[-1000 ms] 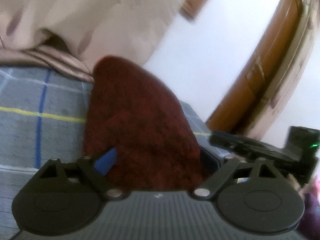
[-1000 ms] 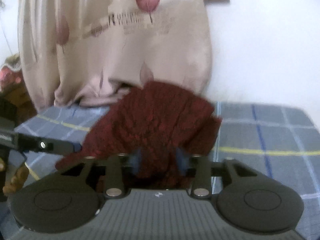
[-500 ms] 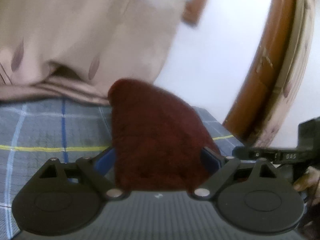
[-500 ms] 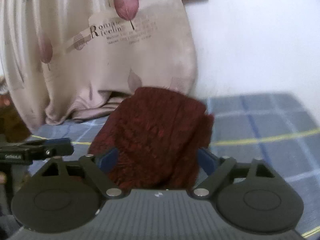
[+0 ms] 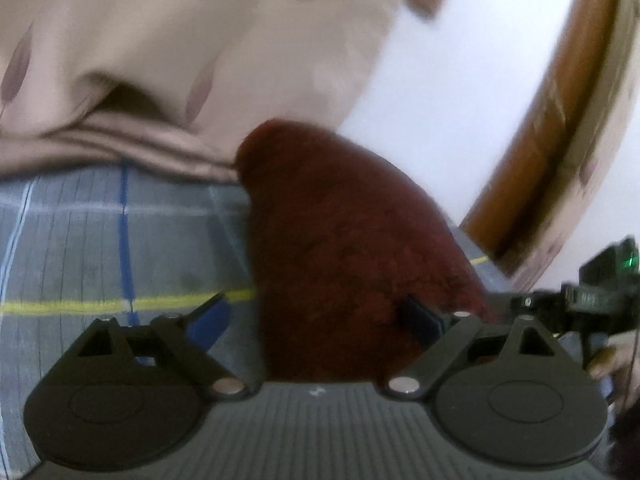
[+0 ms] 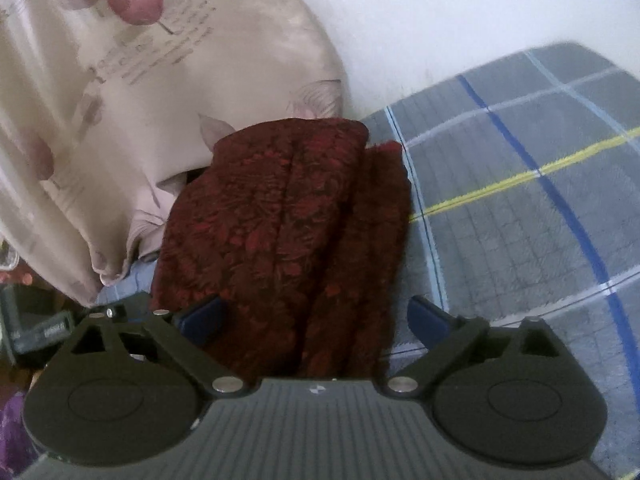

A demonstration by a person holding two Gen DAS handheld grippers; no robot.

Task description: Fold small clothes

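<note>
A dark red patterned cloth (image 6: pixel 280 220) lies folded in long layers on the grey checked bedcover (image 6: pixel 520 240). My right gripper (image 6: pixel 318 316) stands over its near end with wide jaws that are still opening. The cloth lies between the blue pads and neither presses on it. In the left wrist view the same cloth (image 5: pixel 340 240) rises as a blurred red mound. My left gripper (image 5: pixel 318 318) straddles its near edge, jaws wide and still opening; its left pad (image 5: pixel 212 320) is clear of the fabric. The right gripper's body (image 5: pixel 580 304) shows at the right edge.
A beige curtain with leaf print (image 6: pixel 140 100) hangs onto the bed just behind the cloth. Behind the bed is a white wall (image 6: pixel 440 20), and a wooden door frame (image 5: pixel 560 100) stands at the right. A hand (image 5: pixel 612 356) shows by the right gripper. Bare bedcover (image 5: pixel 100 248) lies to the left.
My right gripper let go: its jaws went from pinched on the red cloth to wide, and its view rolled. The cloth now lies lower and flatter. The left gripper shifted sideways.
</note>
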